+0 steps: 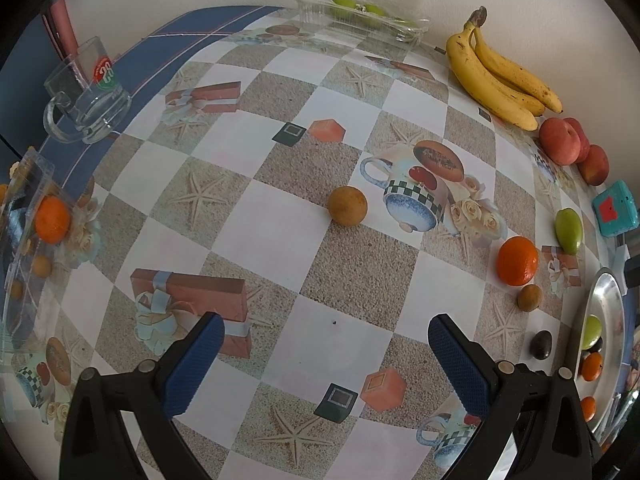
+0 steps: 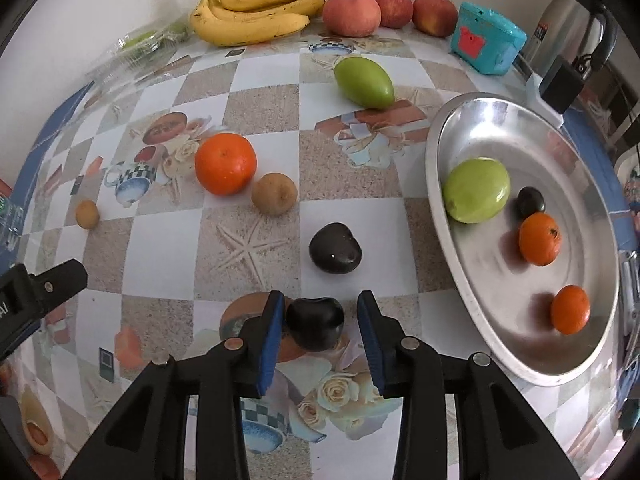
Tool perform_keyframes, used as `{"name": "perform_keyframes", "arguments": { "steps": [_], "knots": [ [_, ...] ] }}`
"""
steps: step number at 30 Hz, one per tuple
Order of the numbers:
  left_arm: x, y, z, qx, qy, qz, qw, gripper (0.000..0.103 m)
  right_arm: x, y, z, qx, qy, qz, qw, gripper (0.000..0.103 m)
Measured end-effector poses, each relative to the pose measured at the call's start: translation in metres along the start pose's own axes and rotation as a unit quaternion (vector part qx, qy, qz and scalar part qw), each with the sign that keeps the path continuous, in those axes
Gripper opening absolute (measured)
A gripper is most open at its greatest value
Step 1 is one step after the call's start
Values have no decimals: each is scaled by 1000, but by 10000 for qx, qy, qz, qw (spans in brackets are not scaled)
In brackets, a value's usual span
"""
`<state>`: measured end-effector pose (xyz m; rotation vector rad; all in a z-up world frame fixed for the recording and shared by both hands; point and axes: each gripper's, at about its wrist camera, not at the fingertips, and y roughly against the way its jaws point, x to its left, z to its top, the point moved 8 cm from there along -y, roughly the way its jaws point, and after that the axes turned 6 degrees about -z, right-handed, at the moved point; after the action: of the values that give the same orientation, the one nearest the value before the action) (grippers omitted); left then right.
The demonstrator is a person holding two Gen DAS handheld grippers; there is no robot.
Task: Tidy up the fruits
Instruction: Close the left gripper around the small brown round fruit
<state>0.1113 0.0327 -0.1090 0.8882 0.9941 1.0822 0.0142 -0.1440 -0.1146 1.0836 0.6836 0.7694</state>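
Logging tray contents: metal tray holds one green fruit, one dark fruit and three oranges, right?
Not quite. The right wrist view shows two oranges in the metal tray, not three. The green fruit and the dark fruit are there as stated.

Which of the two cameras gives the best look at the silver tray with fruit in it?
The right wrist view: the silver tray fills its right side, showing all its fruit. In the left wrist view the tray is a squeezed sliver at the right edge, contents barely readable.
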Motion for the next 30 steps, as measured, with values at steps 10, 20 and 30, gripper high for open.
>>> {"name": "perform_keyframes", "arguments": {
  "steps": [10, 20, 30],
  "knots": [
    [-4, -5, 1, 51, -33, -183, 9998, 103, -4, 23, 8, -186, -346, 369, 9985, 28],
    [-5, -3, 30, -187, 91, -728, 9971, 103, -10, 43, 24, -565, -362, 382, 9970, 28],
    [-8, -10, 71, -544, -118, -697, 9960, 85, -24, 49, 37, -732, -557, 505, 9945, 28]
  ]
}}
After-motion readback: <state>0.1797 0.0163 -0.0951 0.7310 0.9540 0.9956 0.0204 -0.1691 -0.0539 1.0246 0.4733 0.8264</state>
